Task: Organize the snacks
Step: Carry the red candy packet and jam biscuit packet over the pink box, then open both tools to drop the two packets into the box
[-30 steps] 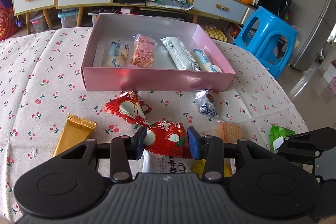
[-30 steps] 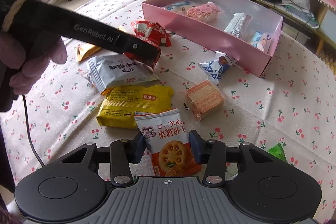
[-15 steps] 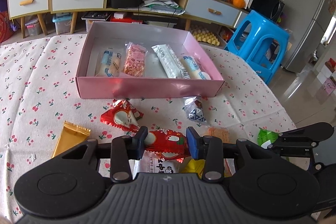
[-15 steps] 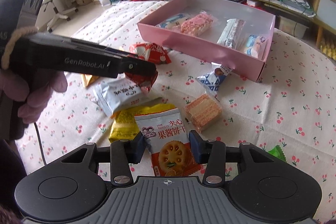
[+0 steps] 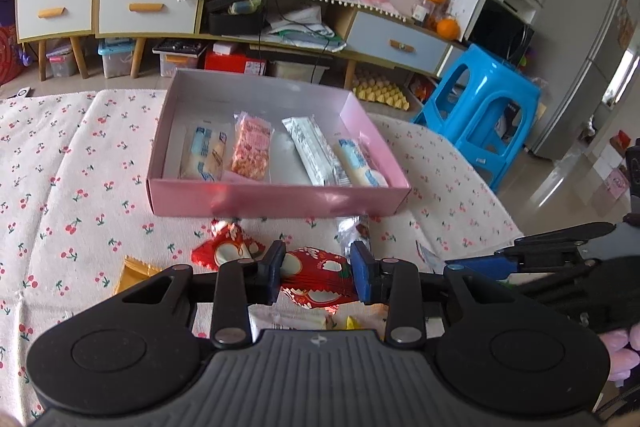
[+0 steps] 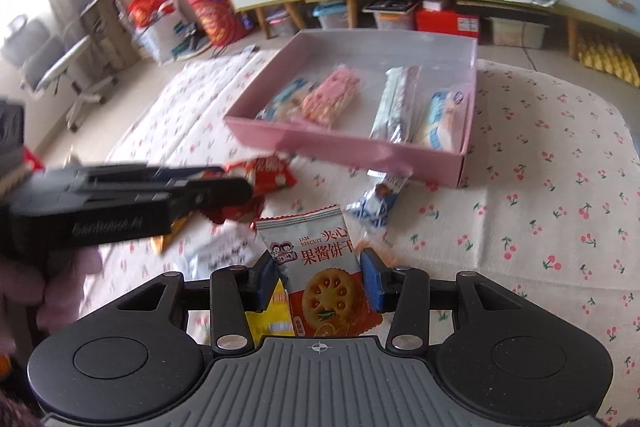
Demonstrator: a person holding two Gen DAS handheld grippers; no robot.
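A pink box (image 5: pixel 276 201) (image 6: pixel 344 143) on the cherry-print tablecloth holds several wrapped snacks. My left gripper (image 5: pixel 318 277) is shut on a red snack packet (image 5: pixel 320 281) and holds it above the table in front of the box. It shows from the side in the right wrist view (image 6: pixel 224 193). My right gripper (image 6: pixel 318 279) is shut on a jam biscuit packet (image 6: pixel 324 267), lifted off the table. Its tips show at the right in the left wrist view (image 5: pixel 476 267).
On the cloth lie another red packet (image 5: pixel 226 251), a gold packet (image 5: pixel 134 273), a blue-and-white packet (image 6: pixel 376 199), a white packet (image 6: pixel 224 251) and a yellow one (image 6: pixel 270 315). A blue stool (image 5: pixel 484 119) and low cabinets stand beyond the table.
Both grippers have risen with their packets and moved toward the pink box. The biscuit packet has left the table. The right wrist view is now blurred with motion.
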